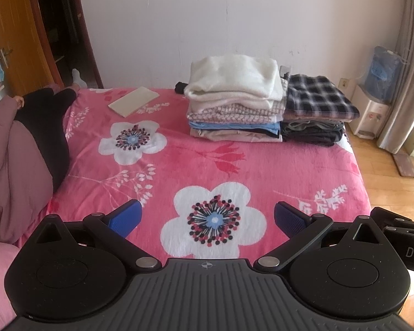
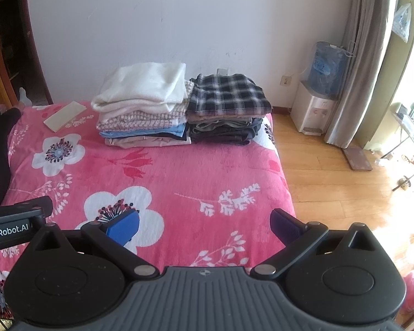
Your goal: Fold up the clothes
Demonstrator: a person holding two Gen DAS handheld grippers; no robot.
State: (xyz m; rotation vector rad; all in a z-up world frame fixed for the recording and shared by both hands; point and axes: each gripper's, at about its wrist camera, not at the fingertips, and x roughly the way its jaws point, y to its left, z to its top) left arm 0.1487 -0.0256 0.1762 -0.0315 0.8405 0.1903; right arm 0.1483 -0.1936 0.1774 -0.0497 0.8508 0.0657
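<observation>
**user1:** Clothes all look folded already? Two stacks at the far edge of the bed (image 1: 179,165): a taller stack (image 1: 234,104) topped by a white fleecy piece, and touching it on its right a lower stack (image 1: 314,115) topped by a black-and-white plaid shirt (image 2: 226,96). Nothing loose lies on the pink flowered cover in front of the grippers.

**user2:** Yep. Left gripper (image 1: 208,218) and right gripper (image 2: 204,224) both hover over the near edge, fingers spread wide with nothing between them. The stacks sit straight ahead and well apart from both, long sides running along the far edge. My guess is the right gripper is a bit nearer the plaid stack, since that one leans toward the bed's right corner.

**user1:** What's the flat beige thing at the far left?

**user2:** Looks like a board (image 1: 133,101), maybe for folding, can't really tell. There's also a person (image 1: 19,149) sitting at the left edge.
</observation>
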